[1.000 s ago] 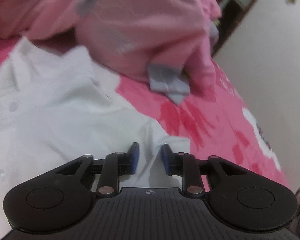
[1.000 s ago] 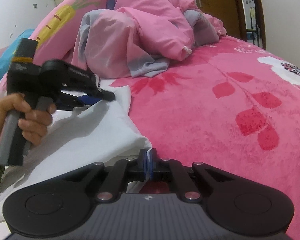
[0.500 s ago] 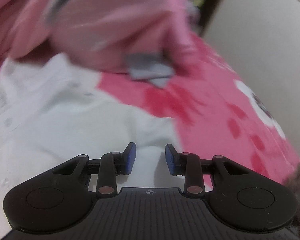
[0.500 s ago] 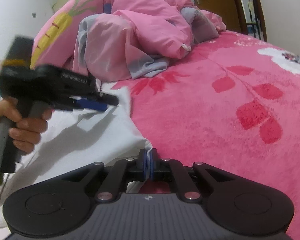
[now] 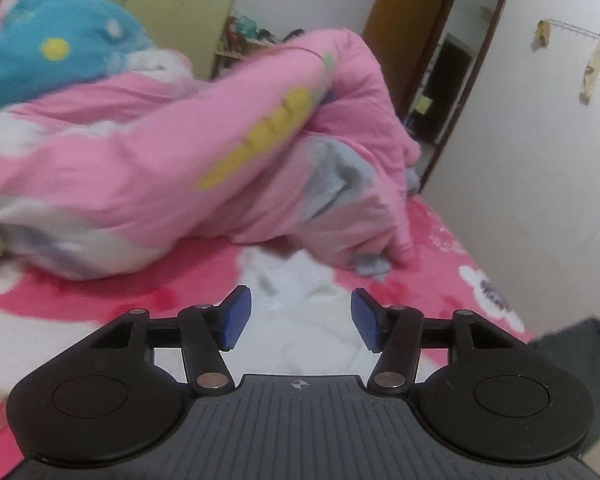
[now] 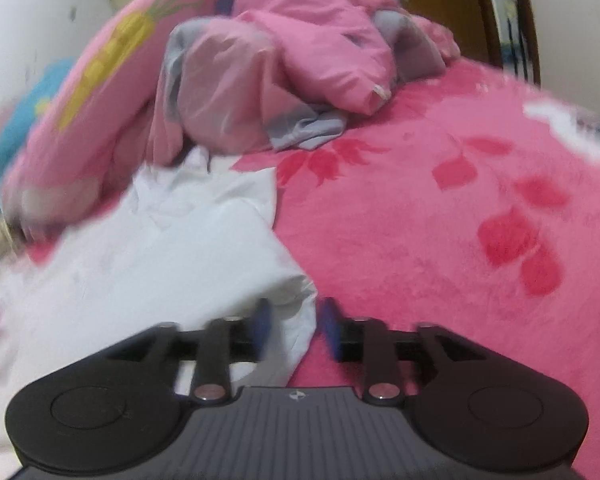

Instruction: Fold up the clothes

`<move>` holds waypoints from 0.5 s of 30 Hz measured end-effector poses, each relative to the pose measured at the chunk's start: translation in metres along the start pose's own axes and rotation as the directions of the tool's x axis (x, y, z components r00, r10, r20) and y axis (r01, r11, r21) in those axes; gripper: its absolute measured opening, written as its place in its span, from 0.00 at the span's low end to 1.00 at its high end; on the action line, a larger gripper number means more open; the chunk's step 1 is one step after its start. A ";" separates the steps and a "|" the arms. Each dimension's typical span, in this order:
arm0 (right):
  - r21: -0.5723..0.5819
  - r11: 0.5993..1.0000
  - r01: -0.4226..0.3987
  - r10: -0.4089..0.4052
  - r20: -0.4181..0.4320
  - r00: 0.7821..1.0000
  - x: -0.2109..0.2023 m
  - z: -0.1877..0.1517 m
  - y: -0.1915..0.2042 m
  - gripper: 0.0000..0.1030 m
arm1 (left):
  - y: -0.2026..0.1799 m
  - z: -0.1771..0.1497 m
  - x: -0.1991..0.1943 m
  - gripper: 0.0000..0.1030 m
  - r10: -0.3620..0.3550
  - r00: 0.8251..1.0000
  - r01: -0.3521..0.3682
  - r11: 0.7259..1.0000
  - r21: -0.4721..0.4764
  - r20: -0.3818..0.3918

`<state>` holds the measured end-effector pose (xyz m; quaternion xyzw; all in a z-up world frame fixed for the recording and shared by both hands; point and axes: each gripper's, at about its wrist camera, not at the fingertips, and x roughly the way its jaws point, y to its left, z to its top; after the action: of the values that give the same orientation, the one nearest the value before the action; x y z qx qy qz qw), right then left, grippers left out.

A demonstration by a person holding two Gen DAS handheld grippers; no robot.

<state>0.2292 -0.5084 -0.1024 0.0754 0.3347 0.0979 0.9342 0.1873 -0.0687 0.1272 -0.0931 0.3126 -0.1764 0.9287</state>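
Both jaws opening: right gripper (image 6: 294,330) around limp white shirt (image 6: 172,256) corner, unpinched; left gripper (image 5: 300,318) empty, over fuzzy pink blanket (image 6: 420,208).

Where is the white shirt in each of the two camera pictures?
Left wrist view: the white shirt lies low in the middle, seen between the blue pads.
Right wrist view: the white shirt spreads over the lower left, its corner hanging between the opening jaws.
Shared landmark: the pink quilt heaped just behind the shirt.
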 end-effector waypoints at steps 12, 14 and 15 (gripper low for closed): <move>-0.238 0.966 0.105 -0.073 0.139 0.988 -0.153 0.006 0.128 0.42 | 0.052 -0.144 -0.022 0.56 -0.083 0.976 0.090 0.996 0.021 -0.203; -0.285 0.957 0.060 -0.023 0.132 0.991 -0.164 -0.011 0.164 0.42 | 0.054 -0.165 -0.021 0.56 -0.077 0.976 0.088 0.995 0.044 -0.205; -0.297 0.954 0.036 0.000 0.120 0.993 -0.164 -0.019 0.180 0.42 | 0.052 -0.173 -0.021 0.56 -0.064 0.976 0.080 0.994 0.072 -0.208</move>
<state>0.0693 -0.3711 0.0205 -0.0641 0.2606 0.1340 0.9539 0.0797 -0.0234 -0.0117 -0.0487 0.3958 -0.2310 0.8875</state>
